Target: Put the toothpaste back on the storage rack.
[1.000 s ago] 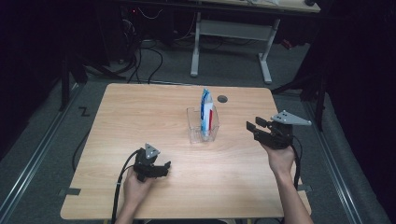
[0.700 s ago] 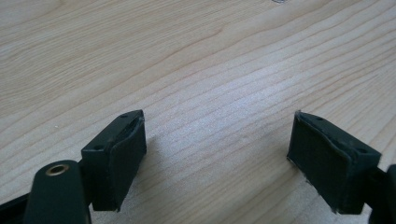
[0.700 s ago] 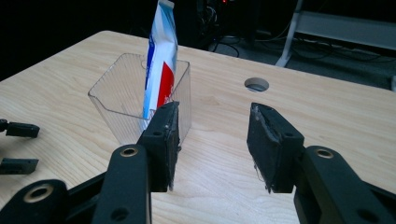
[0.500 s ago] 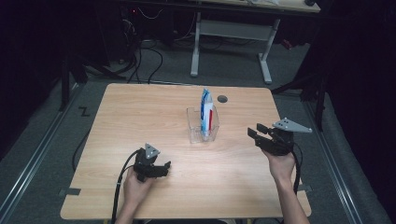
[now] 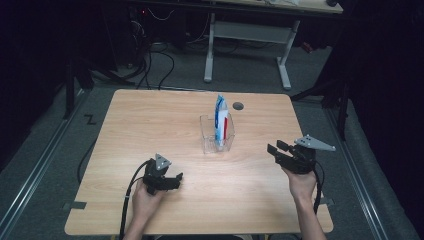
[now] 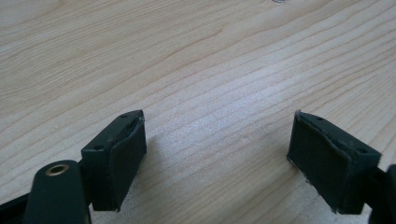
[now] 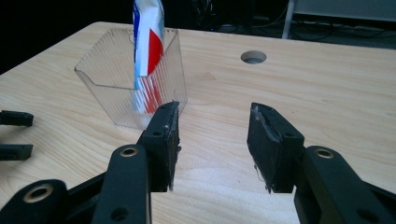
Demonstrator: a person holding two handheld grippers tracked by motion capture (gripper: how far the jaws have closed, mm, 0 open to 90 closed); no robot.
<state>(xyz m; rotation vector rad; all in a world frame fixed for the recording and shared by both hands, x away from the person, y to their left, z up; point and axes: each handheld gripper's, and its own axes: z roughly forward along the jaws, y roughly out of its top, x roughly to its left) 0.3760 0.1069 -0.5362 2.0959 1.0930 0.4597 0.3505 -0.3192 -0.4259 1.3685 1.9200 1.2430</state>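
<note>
Nearest, left gripper (image 5: 172, 181) rests low on the table (image 5: 150, 120) w/ jaws wide, empty. Right gripper (image 5: 274, 150), jaws abt half apart and empty, faces the clear holder (image 7: 128, 88) mid-table, toothpaste tube (image 7: 148, 37) upright inside. Risk: light holder could slide or tip if a jaw clips its wall; tube might topple too.

The room is dark, with the light falling mainly on a light wooden table (image 5: 150, 120) with rounded corners and a round cable hole (image 5: 238, 106) near its far edge. Grey carpeted floor (image 5: 45, 150) surrounds it, with a pale rail (image 5: 35, 170) running along the table's left side. Beyond the far edge stands a white-framed desk (image 5: 250, 35), black cables (image 5: 160, 65) trailing on the floor beside it. Dark stands (image 5: 70, 85) flank both sides.
</note>
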